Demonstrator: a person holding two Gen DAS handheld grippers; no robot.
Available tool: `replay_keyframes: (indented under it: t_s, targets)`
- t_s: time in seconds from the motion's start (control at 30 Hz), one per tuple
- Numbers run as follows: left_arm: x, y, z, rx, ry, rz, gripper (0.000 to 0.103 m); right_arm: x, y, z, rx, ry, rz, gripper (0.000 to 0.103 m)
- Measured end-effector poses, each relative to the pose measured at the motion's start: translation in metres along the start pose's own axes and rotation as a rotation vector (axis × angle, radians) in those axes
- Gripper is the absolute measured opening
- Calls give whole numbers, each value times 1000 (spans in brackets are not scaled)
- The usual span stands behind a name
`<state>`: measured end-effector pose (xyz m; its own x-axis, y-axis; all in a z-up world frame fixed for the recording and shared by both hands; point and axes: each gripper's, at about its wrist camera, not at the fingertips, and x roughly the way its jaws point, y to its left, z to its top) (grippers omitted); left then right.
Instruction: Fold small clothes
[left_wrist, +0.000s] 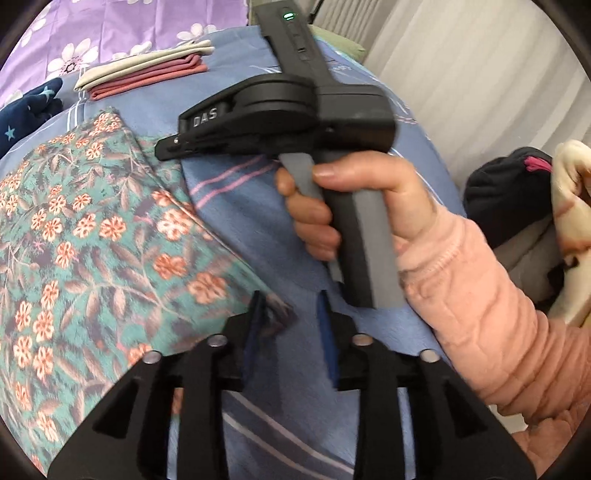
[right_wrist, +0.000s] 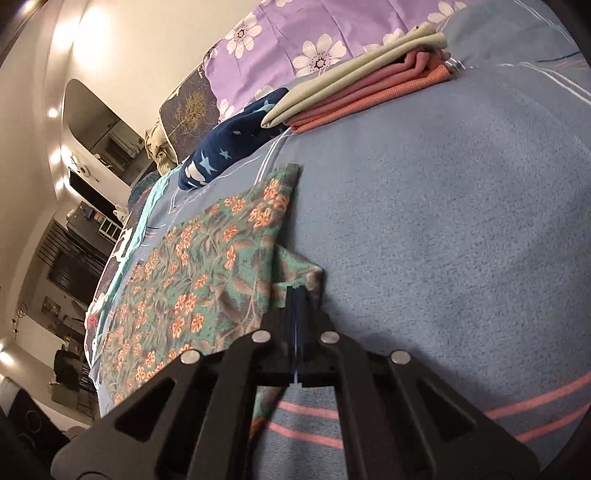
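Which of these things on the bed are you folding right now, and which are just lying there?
Being folded:
- floral cloth, its corner pinched in the shut right tongs
- left tongs, open, beside the cloth's corner

Just lying about:
- folded stack of beige and pink clothes
- navy star-print garment
- purple flowered pillow
- blue bedspread

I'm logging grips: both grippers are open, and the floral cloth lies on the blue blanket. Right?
Not quite. The left gripper is open, but the right wrist view shows the right gripper shut on the floral cloth. The cloth does lie on the blue blanket.
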<state>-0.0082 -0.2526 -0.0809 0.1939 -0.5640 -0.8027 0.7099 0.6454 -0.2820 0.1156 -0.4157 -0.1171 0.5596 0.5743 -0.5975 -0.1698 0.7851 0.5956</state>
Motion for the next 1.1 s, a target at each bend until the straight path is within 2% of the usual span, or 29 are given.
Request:
replay_keyframes:
  t_s: [0.1,0.2,0.3,0.4,0.53,0.6,0.67,0.73,0.77,0.8,0.87,0.93,0.97,1.0,1.03,1.1]
  targets:
    - [-26,1,-11,4,-48,2,40,2,-7,4,33,0,34,0]
    - [-59,8,-24,-26,-131,52,44,2,-9,4,54,2,51,0]
    - [-105,40,-49,-111,-227,145,46,3,-8,4,57,5,51,0]
    - [-156,82,-84,-225,-314,272,46,2,-4,4,45,4,24,0]
    - [-229,138,-153,-391,-416,485,45,-9,21,3,-26,-19,-135,2]
    - [-256,164,-191,-468,-432,577,43,-21,50,4,-87,-80,-265,26]
    - [-270,186,-216,-542,-430,626,34,-31,84,5,-169,-132,-305,29]
    - [-277,208,-237,-592,-428,624,34,-34,124,4,-263,-166,-317,34]
    - [-277,216,-244,-596,-426,616,34,-32,156,0,-337,-181,-318,46]
    - [-277,221,-248,-593,-424,603,34,-27,176,-3,-383,-172,-307,58]
    - [-271,230,-249,-571,-419,535,35,-8,214,-11,-459,-107,-246,64]
    - [-260,237,-245,-542,-403,478,35,15,244,-21,-493,-43,-201,63]
    - [-257,239,-246,-524,-398,463,36,30,261,-26,-509,-15,-193,59]
    - [-253,241,-245,-509,-395,450,38,41,275,-30,-523,-1,-200,50]
    - [-249,244,-243,-497,-391,421,43,52,287,-33,-537,12,-206,47]
    - [-245,247,-245,-485,-393,379,45,77,314,-40,-584,39,-205,41]
